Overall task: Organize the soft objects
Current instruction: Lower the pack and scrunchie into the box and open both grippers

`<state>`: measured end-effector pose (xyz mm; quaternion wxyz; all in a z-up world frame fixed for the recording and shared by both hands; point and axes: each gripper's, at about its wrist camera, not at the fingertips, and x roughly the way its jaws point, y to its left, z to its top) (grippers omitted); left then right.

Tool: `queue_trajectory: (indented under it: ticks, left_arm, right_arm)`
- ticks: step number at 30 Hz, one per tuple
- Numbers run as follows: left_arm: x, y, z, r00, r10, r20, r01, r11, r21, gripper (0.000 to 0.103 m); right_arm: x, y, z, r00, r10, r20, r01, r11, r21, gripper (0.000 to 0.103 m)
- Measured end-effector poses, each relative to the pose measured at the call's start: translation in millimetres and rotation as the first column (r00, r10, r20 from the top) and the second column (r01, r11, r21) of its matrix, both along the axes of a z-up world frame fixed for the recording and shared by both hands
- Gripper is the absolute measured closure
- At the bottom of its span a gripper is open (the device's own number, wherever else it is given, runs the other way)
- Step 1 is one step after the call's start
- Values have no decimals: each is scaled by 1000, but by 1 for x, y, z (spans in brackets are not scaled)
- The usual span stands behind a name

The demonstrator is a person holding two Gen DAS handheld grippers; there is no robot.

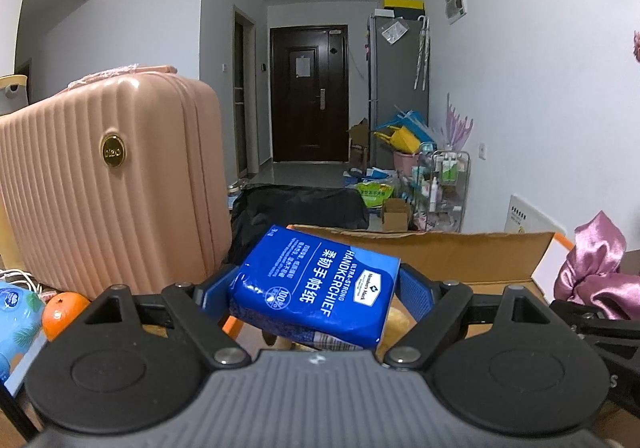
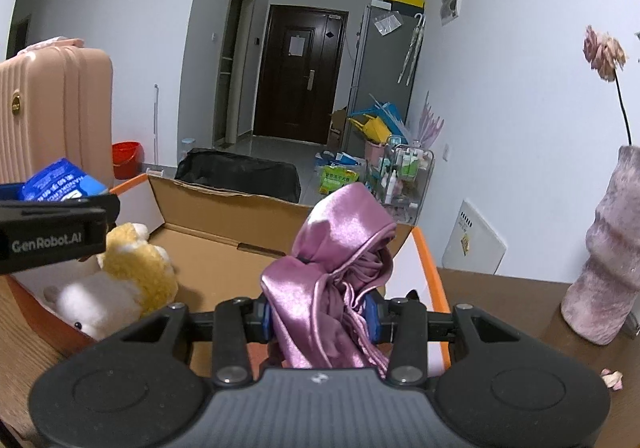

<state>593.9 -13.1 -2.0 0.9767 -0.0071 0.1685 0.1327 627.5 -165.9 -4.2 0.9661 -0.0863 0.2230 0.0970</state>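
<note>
My left gripper (image 1: pixel 318 288) is shut on a blue handkerchief tissue pack (image 1: pixel 316 284) and holds it above the open cardboard box (image 1: pixel 460 252). The pack also shows at the left of the right wrist view (image 2: pixel 60 178). My right gripper (image 2: pixel 320 312) is shut on a bunched pink satin cloth (image 2: pixel 336 260), held over the same box (image 2: pixel 224 244). The cloth also shows at the right of the left wrist view (image 1: pixel 596 264). A yellow and white plush toy (image 2: pixel 116 280) lies inside the box at its left.
A pink suitcase (image 1: pixel 108 184) stands to the left. An orange (image 1: pixel 64 314) and a light blue packet (image 1: pixel 16 320) lie beside it. A pink vase (image 2: pixel 604 252) with a dried flower stands on the wooden table (image 2: pixel 500 304) at the right.
</note>
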Motion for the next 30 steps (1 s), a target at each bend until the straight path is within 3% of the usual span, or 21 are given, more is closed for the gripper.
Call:
queue_trajectory:
  ticks: [11,14,17,19,21,30]
  left_arm:
    - [1,4,-3,1000,5,15,-5,1000,-3,18]
    - [-1,9,-5,1000,7,21,-7,1000,-20,16]
    - [-6,14,-5,999,21,39,-19,999,-41,8]
    - [-10,17,-4,998,39,55,-36,998,-47,0]
    - [-12,19,-2,996,53,67,-49,997,-58,0]
    - [-16,22,2,995,77,69,-72,995,-68,0]
  right_arm:
    - [2,-2,-5,1000,-14,2,14,1000,12,61]
    - [3,-1,-6,1000,-21,-1,21,1000,7,49]
    - [3,-4,-5,999,-35,2,35,999,10,38]
    - [3,-6,-5,999,-50,8,50,999,11,15]
    - [0,-8,-3,998,-61,23,61,998,18,2]
    - [-7,-6,2,996,-65,57,65,998,10,0]
